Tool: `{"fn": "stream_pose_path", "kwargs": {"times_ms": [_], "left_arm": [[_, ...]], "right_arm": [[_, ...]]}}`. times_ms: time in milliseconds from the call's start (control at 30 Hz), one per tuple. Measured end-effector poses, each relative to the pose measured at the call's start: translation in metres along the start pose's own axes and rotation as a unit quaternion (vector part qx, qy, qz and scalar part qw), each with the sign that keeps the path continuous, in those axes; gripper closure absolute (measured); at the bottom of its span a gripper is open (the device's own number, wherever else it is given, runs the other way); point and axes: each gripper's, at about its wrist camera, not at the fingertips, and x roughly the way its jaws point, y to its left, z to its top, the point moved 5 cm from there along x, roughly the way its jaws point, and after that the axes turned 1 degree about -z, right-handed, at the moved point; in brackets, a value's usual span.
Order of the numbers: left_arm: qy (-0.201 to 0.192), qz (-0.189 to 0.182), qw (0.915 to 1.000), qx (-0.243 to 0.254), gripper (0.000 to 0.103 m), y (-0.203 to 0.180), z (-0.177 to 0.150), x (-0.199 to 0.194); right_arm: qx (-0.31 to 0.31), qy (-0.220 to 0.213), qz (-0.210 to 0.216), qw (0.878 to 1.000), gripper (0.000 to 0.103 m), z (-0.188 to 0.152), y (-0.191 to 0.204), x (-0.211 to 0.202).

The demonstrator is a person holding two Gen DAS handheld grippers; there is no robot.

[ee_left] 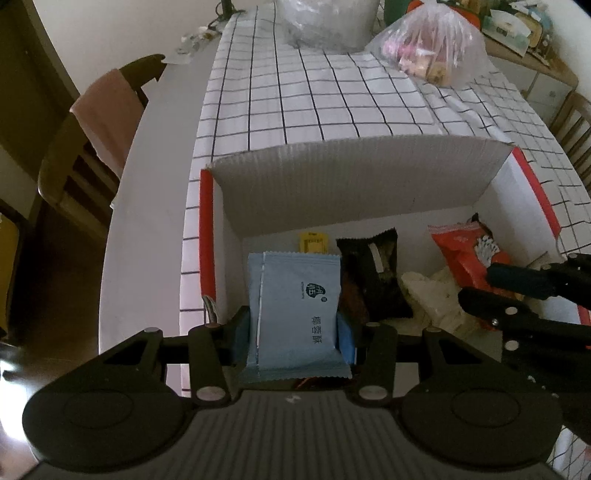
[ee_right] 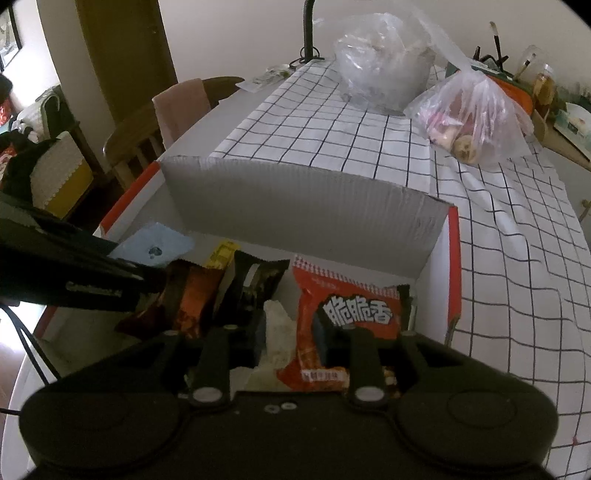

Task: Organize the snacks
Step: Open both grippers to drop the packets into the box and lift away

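A white cardboard box with red edges (ee_left: 207, 229) (ee_right: 454, 266) stands on the checked tablecloth, its grey flap upright at the far side. My left gripper (ee_left: 293, 332) is shut on a light blue snack packet (ee_left: 295, 314) and holds it upright over the box's left part; the packet's top also shows in the right wrist view (ee_right: 155, 245). My right gripper (ee_right: 290, 336) is open inside the box, over a white wrapper (ee_right: 277, 321) and a red snack packet (ee_right: 347, 321), touching neither clearly. A black packet (ee_left: 373, 273) (ee_right: 255, 284) and a yellow one (ee_left: 313, 242) lie in the box.
A clear plastic bag of snacks (ee_left: 428, 48) (ee_right: 472, 114) and a second clear bag (ee_right: 380, 62) sit at the table's far end. A wooden chair with a pink cloth (ee_left: 103, 118) (ee_right: 177, 107) stands to the left. Cluttered shelf at the far right (ee_left: 517, 26).
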Motion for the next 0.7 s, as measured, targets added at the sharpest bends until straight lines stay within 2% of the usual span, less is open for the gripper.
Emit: {"fn": "stream_pose_path", "kwargs": {"times_ms": [200,700], "left_arm": [[-0.006,-0.007,0.9999,0.003,0.055,-0.002,-0.004,-0.004],[-0.056,-0.035,0.9978,-0.007,0.046,0.003,-0.02,-0.049]], "right_arm": [[0.006,-0.002,-0.001,1.0,0.074,-0.003,0.0,-0.006],[0.03,-0.031,-0.011,0.999,0.054,-0.01,0.011,-0.044]]}}
